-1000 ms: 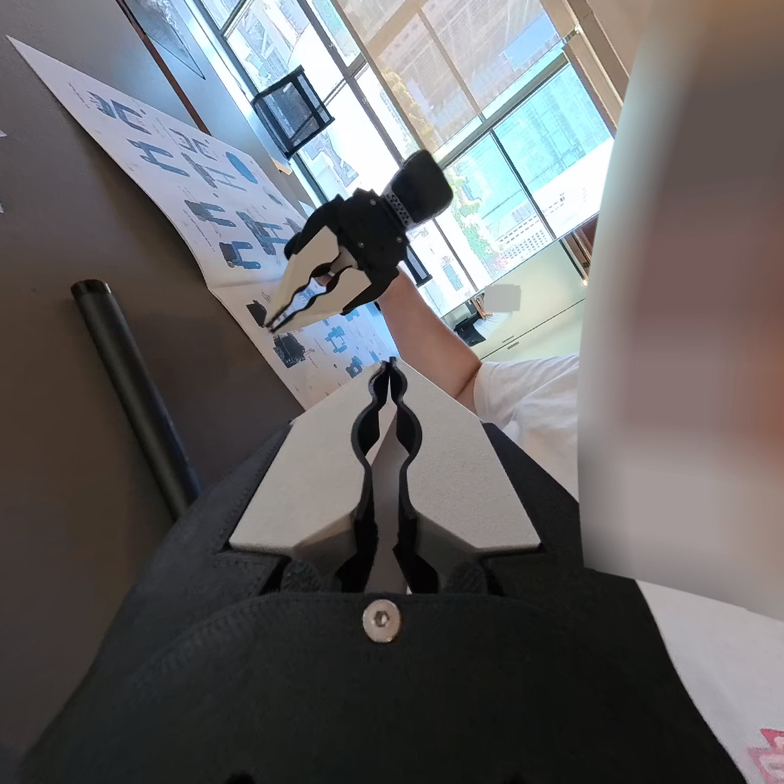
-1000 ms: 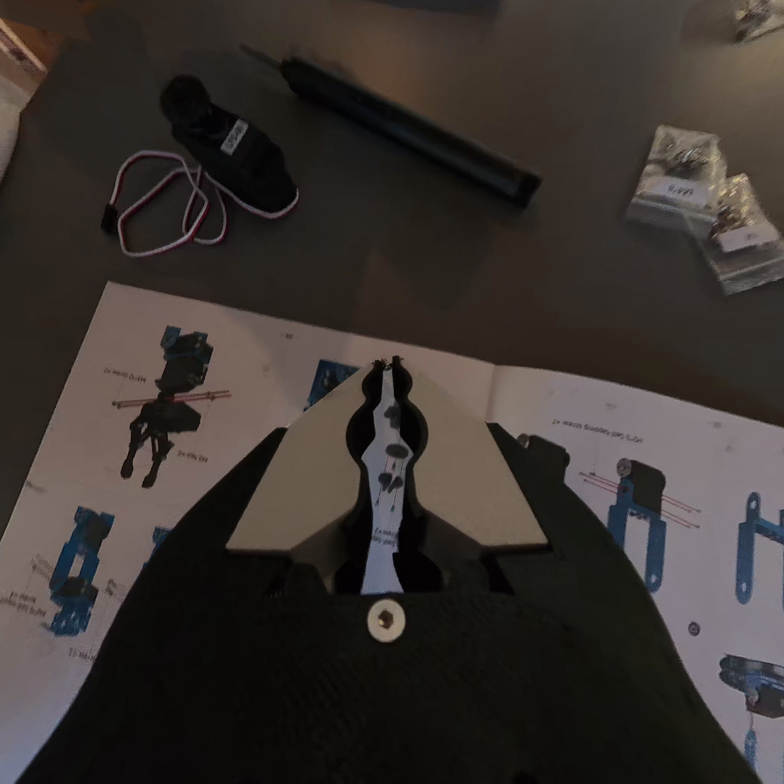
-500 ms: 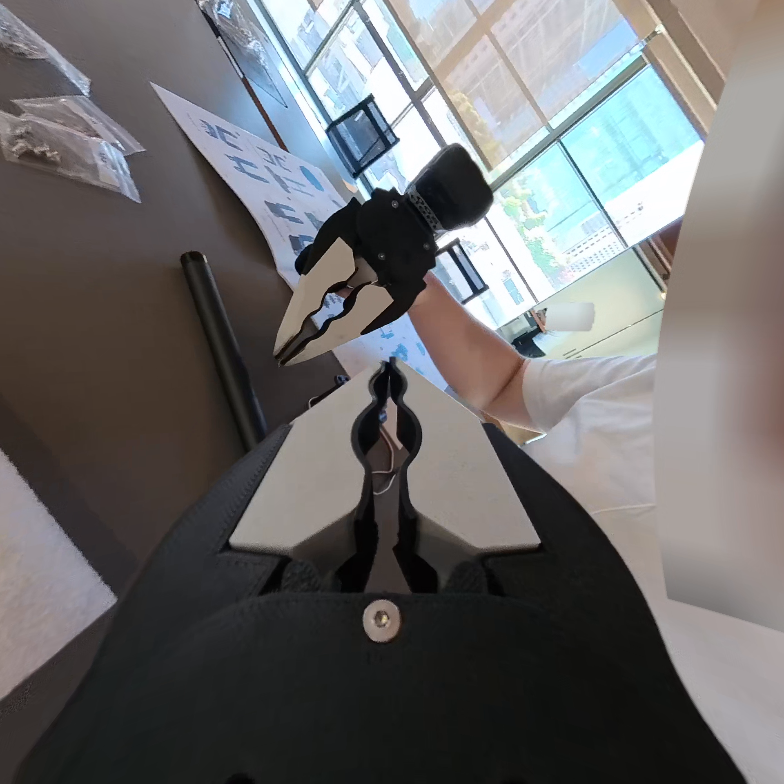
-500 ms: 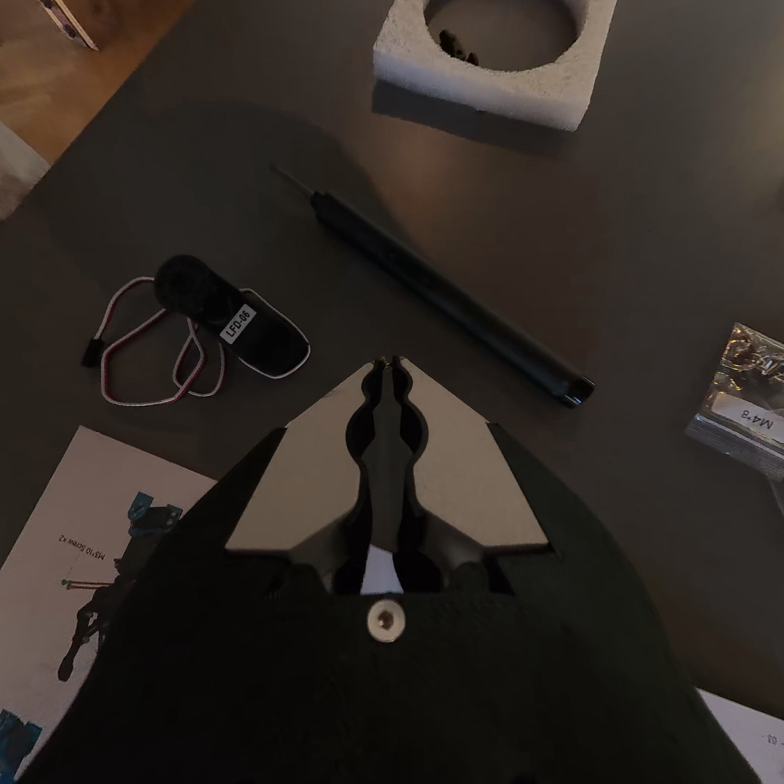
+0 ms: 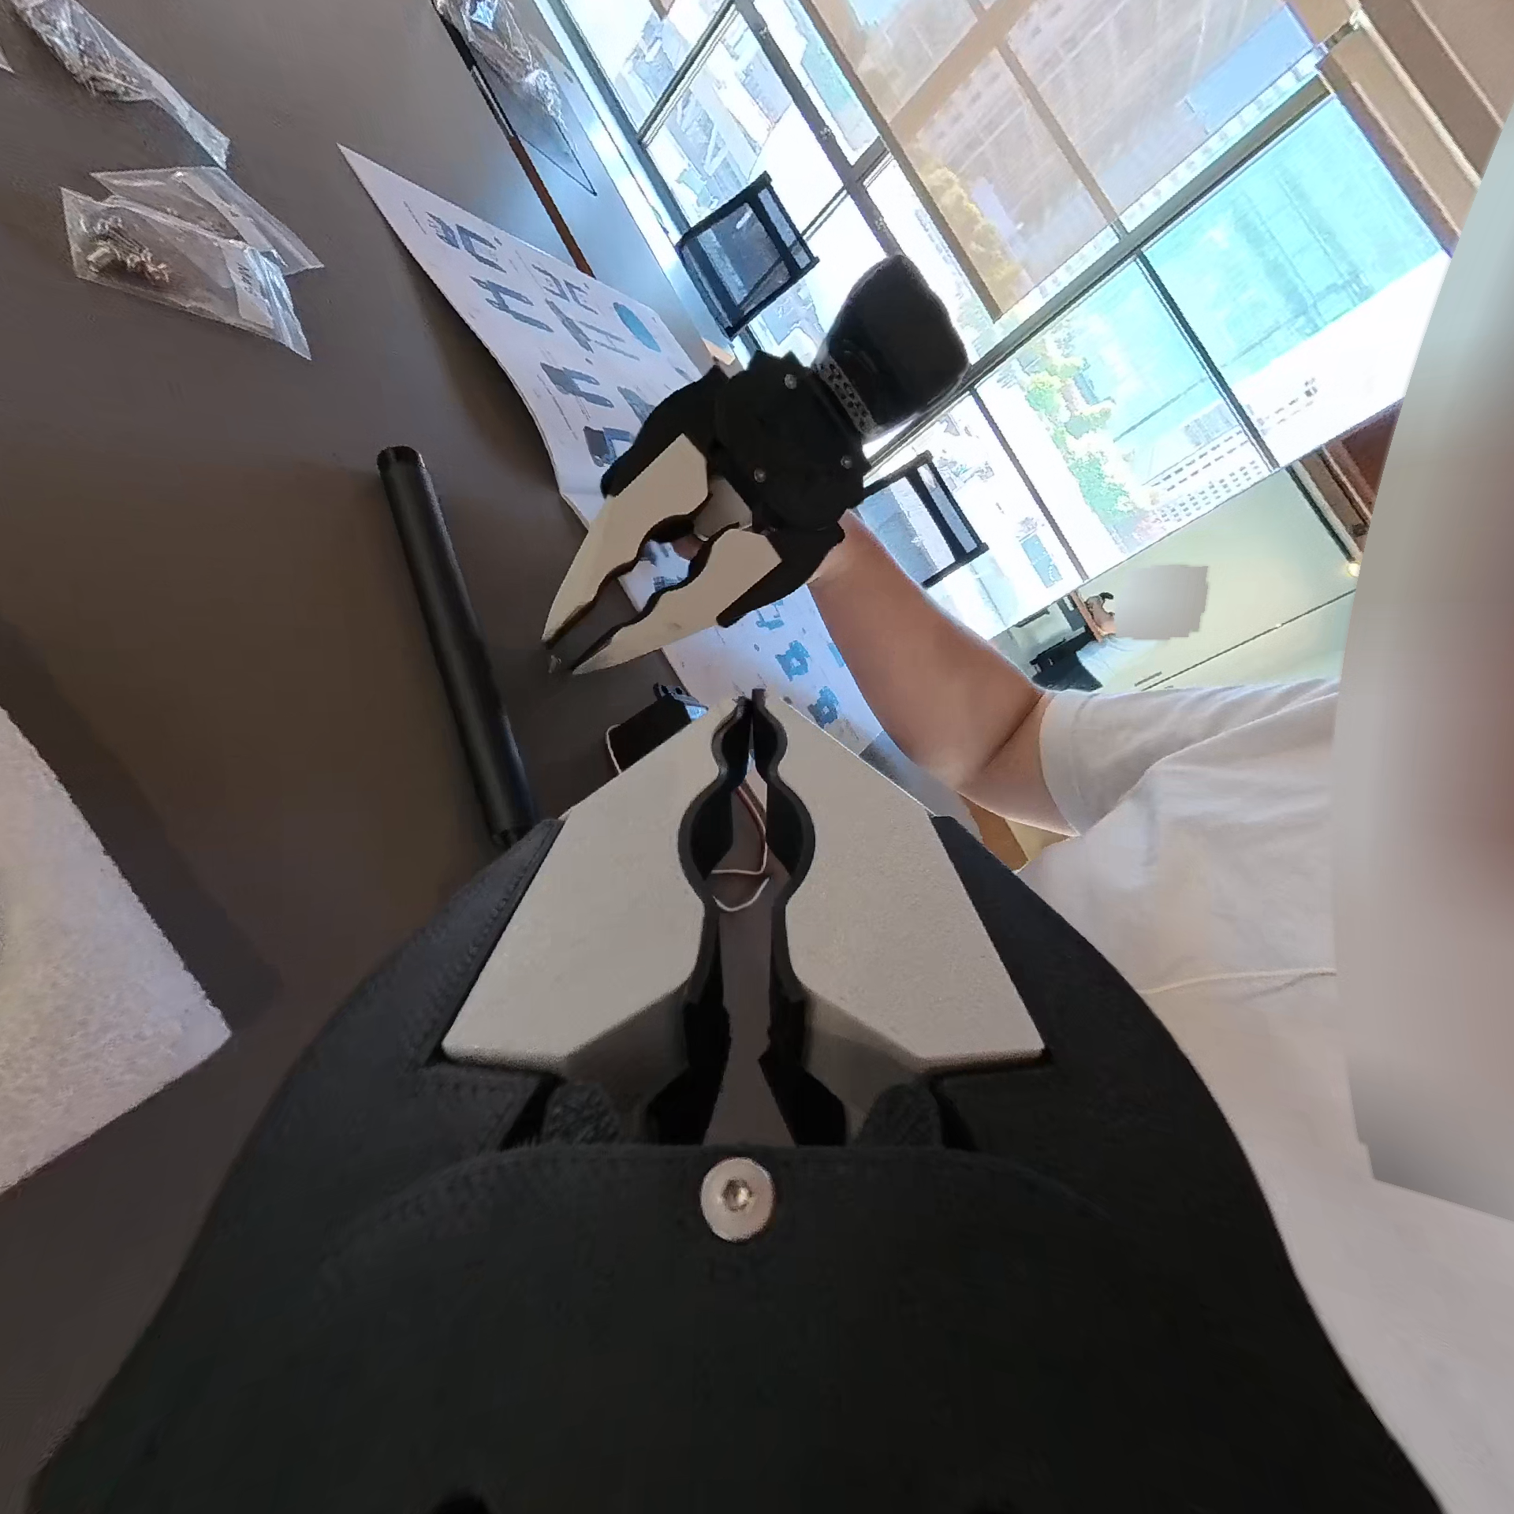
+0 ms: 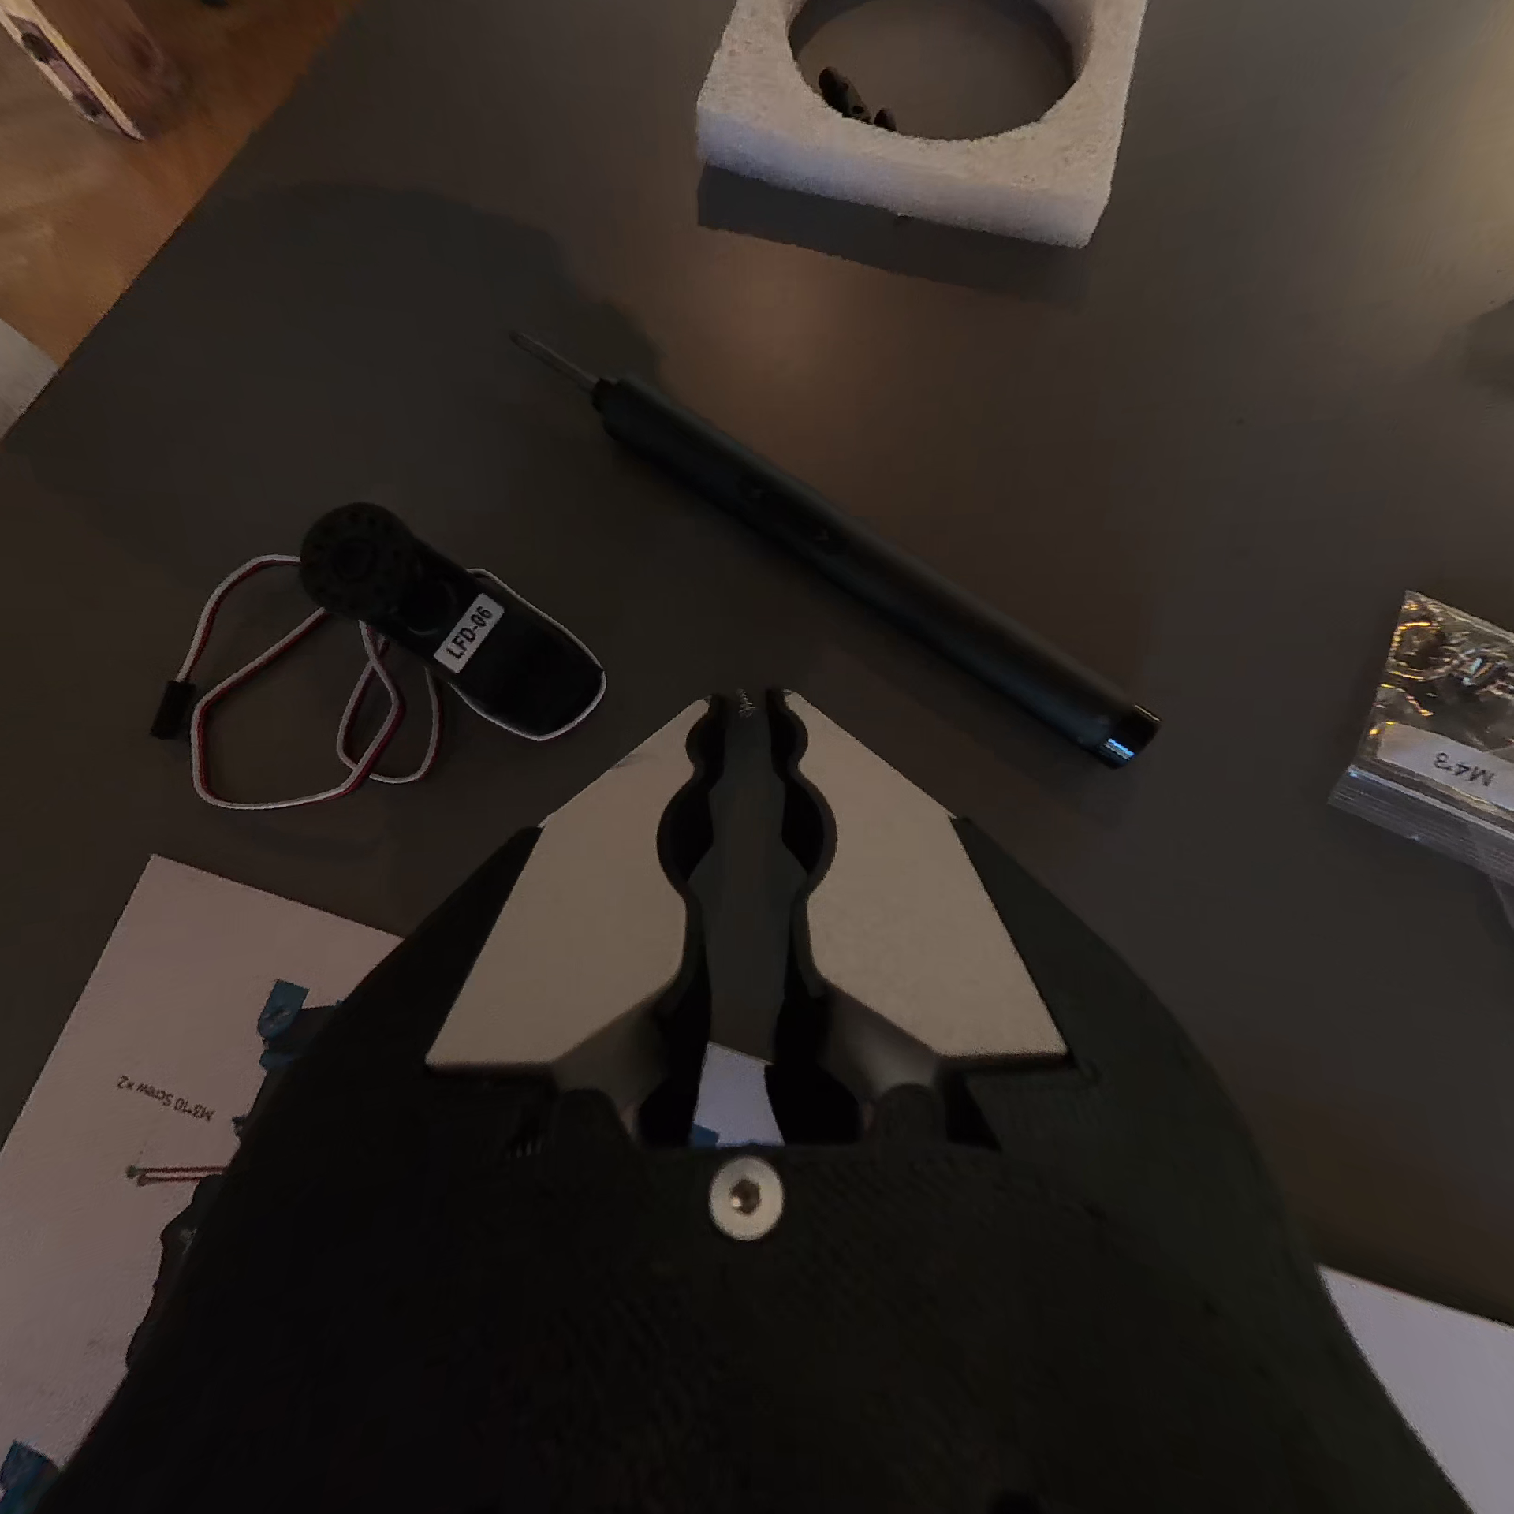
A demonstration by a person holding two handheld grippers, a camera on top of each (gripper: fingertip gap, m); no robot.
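My right gripper [image 6: 750, 699] hovers empty over the dark table [image 6: 1065, 410] with its jaws a narrow gap apart. It is between a black servo [image 6: 459, 623] with a red-and-white lead [image 6: 287, 737] at its left and a black screwdriver [image 6: 860, 557] beyond it. My left gripper [image 5: 750, 699] is shut and empty, held in the air. It looks along the table at the right gripper [image 5: 565, 655], the screwdriver [image 5: 451, 623] and a corner of the servo [image 5: 647, 729].
A printed instruction sheet [image 6: 164, 1024] lies under my right gripper and also shows in the left wrist view [image 5: 557, 328]. A white foam block [image 6: 909, 147] with a round hole holds small black parts. Bags of screws [image 6: 1442, 737] lie at right. A person's arm and white shirt [image 5: 1147, 819] are close. The left gripper's tips are roughly 15 centimetres from the right gripper's. From my right tips it is roughly 4 centimetres to the screwdriver [image 5: 451, 623]; from my left, 12 centimetres. Look for it in the right wrist view [image 6: 880, 555] too. It is some 6 centimetres from my right tips to the black servo [image 6: 459, 623].
My right gripper has moved off the instruction sheet to the bare table by the servo and screwdriver, and its jaws have parted a little. The left gripper has swung, bringing bags and foam into view.
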